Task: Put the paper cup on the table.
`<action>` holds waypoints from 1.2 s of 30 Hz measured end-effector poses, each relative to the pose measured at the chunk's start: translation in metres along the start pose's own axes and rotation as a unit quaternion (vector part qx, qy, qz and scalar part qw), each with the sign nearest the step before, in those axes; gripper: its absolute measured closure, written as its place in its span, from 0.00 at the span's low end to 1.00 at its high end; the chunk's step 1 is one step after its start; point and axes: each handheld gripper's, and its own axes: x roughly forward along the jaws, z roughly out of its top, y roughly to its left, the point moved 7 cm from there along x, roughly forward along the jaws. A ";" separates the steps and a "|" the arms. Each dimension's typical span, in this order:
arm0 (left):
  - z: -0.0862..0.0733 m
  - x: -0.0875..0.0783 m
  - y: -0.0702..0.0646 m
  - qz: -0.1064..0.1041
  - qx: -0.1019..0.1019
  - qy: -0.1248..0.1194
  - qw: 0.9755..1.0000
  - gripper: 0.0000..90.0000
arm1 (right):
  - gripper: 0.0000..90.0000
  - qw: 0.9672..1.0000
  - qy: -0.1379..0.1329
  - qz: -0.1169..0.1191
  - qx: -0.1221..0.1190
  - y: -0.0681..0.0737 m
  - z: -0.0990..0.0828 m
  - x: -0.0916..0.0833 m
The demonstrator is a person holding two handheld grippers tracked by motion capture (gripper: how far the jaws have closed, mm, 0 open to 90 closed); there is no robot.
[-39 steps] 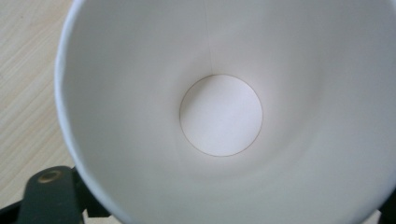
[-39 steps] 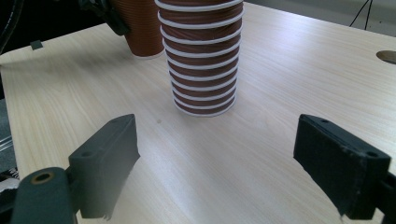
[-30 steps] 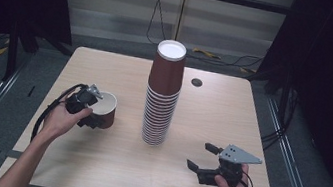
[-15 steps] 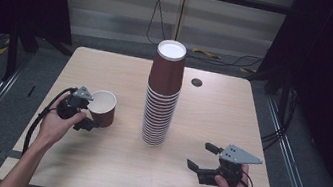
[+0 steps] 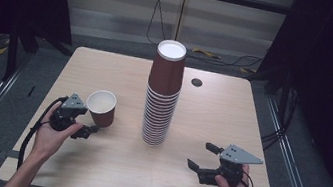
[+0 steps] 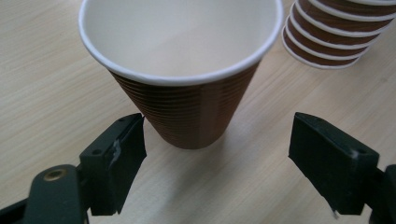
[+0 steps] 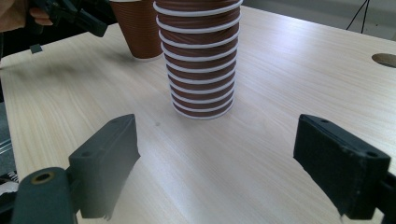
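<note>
single paper cup [image 5: 101, 107]: stands upright, mouth up, on the wooden table [image 5: 106, 175], left of the tall stack of inverted cups [image 5: 162, 95] and clearly apart from it. left gripper [image 5: 88, 131]: held low at the near-left side of the cup, pointing toward its lower wall. in the left gripper view the cup [image 6: 182, 70] stands just beyond the two black jaws, its base a little past the tips; the left pad comes close to the ribbed brown wall, the right pad stands well clear of it. the jaws have just been closing, yet a wide gap remains and no pad presses on the cup, so nothing is gripped. right gripper [image 5: 203, 159]: held at the near-right part of the table, well apart from the stack, jaws spread wide and empty. in the right gripper view the stack [image 7: 201, 56] stands ahead between the jaw lines, with bare table in between.
</note>
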 end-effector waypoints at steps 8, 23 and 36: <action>-0.003 -0.008 -0.017 -0.005 0.008 -0.024 1.000 0.26 | 0.15 1.000 0.001 -0.001 0.000 0.000 -0.001 0.000; -0.011 -0.008 -0.062 -0.029 0.013 -0.054 0.998 0.22 | 0.15 1.000 0.002 -0.002 0.000 0.000 -0.001 -0.001; 0.000 -0.008 -0.102 -0.044 -0.001 -0.101 0.994 0.21 | 0.15 1.000 0.011 -0.004 -0.006 0.001 -0.005 0.003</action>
